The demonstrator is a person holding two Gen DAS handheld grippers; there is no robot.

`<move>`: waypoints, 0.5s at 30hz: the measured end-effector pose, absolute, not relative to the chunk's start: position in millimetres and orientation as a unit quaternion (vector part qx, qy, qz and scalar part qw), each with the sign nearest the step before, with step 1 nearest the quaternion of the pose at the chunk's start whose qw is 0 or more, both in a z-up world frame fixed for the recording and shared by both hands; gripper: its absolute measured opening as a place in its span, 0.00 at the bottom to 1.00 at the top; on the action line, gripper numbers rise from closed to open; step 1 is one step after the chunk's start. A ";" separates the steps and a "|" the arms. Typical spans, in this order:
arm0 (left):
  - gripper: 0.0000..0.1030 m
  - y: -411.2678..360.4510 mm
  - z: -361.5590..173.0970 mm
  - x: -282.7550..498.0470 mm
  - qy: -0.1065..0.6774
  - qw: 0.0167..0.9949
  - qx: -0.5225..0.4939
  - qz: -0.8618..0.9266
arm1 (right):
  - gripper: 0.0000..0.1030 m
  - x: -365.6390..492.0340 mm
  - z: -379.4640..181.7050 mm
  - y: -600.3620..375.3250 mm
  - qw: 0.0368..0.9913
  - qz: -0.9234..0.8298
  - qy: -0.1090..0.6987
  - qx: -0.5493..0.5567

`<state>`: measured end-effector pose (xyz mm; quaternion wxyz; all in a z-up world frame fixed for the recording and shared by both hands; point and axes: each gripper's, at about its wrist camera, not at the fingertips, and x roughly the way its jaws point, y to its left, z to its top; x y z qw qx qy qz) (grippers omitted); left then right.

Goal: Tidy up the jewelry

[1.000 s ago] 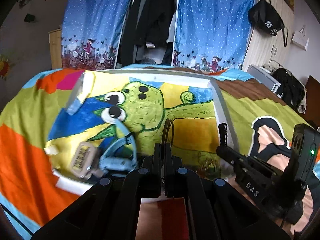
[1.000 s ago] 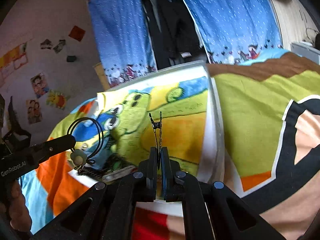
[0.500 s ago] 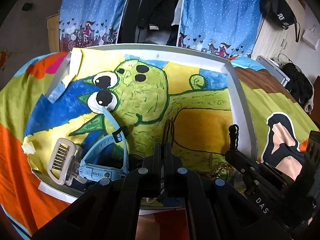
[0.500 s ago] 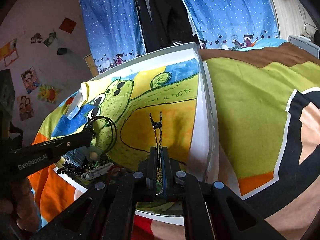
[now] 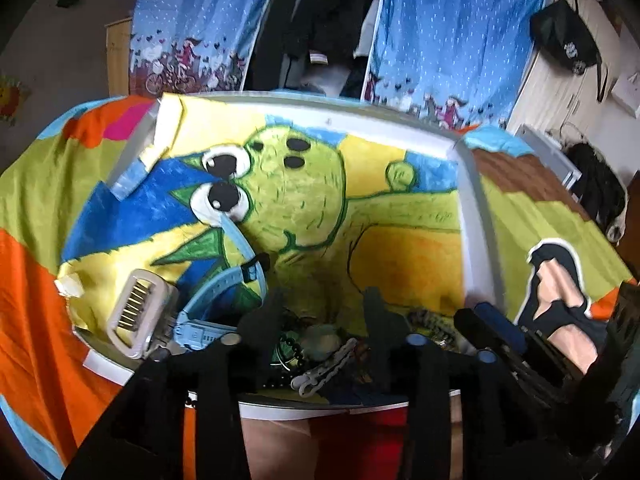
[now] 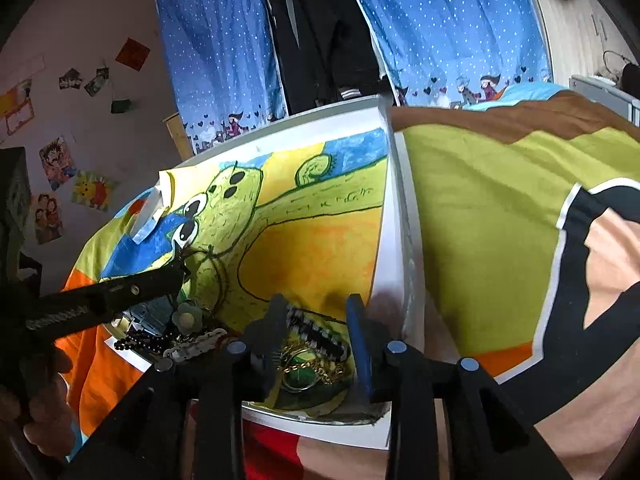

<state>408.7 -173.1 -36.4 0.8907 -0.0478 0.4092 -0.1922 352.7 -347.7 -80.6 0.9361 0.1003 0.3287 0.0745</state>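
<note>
Both jaws of the right hand-held gripper (image 6: 316,320) stand spread, empty, straddling a gold chain with a green stone (image 6: 306,372) that lies directly below and between them on the painted board (image 6: 320,248); a black-and-white braided bracelet (image 6: 316,330) runs crosswise just beyond it. By my judgement the right one is nearer and need only drop straight down. Spread too, the left hand-held gripper (image 5: 324,312) hangs over a tangle: black beads (image 5: 290,356), a white link chain (image 5: 324,372) and a pale round piece (image 5: 322,340). Just left lie a blue watch (image 5: 224,300) and a cream hair clip (image 5: 136,314). Crowding of the 2 tools is the main risk.
</note>
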 end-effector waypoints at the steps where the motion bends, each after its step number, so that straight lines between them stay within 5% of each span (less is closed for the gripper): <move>1: 0.39 -171.3 -30.8 405.0 0.404 0.893 -0.050 -0.192 | 0.28 351.0 -78.7 -348.0 0.938 0.073 0.325 0.099; 3: 0.55 -168.9 -21.4 397.7 0.395 0.899 -0.049 -0.184 | 0.33 345.3 -73.5 -348.6 0.943 0.064 0.315 0.090; 11: 0.96 -141.0 21.6 348.8 0.321 0.934 -0.074 -0.134 | 0.79 302.7 -36.5 -349.3 0.967 0.059 0.233 0.080; 15: 0.98 -124.7 39.6 319.9 0.288 0.946 -0.077 -0.124 | 0.97 274.0 -17.9 -343.7 0.977 0.059 0.192 0.071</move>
